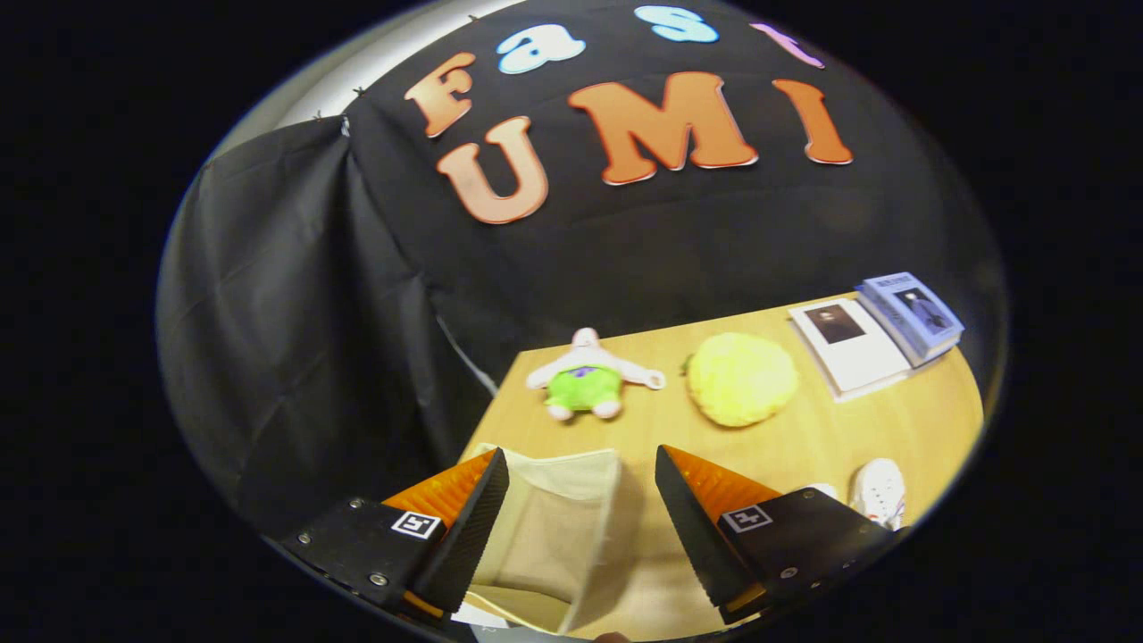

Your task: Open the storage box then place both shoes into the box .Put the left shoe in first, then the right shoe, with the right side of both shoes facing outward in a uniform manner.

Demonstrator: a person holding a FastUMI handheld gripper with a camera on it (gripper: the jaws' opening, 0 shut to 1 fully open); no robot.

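fingers [580, 513] spread, empty | box [558, 536] beige, open, between the fingers, near edge cut off | doll [589, 379] 12 o'clock | yellow plush [741, 378] 1 o'clock | books [880, 330] 2 o'clock | white shoe [880, 491] 3 o'clock on tabletop [804, 438], partly hidden by right finger

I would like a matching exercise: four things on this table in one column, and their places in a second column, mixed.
Things:
1. storage box
2. white shoe
3. yellow plush
4. books

Places:
A. far corner of the table, past the yellow plush
B. between the fingers of the open claw
C. beside the green toy
D. just outside one claw finger

Pairs: 1-B, 2-D, 3-C, 4-A
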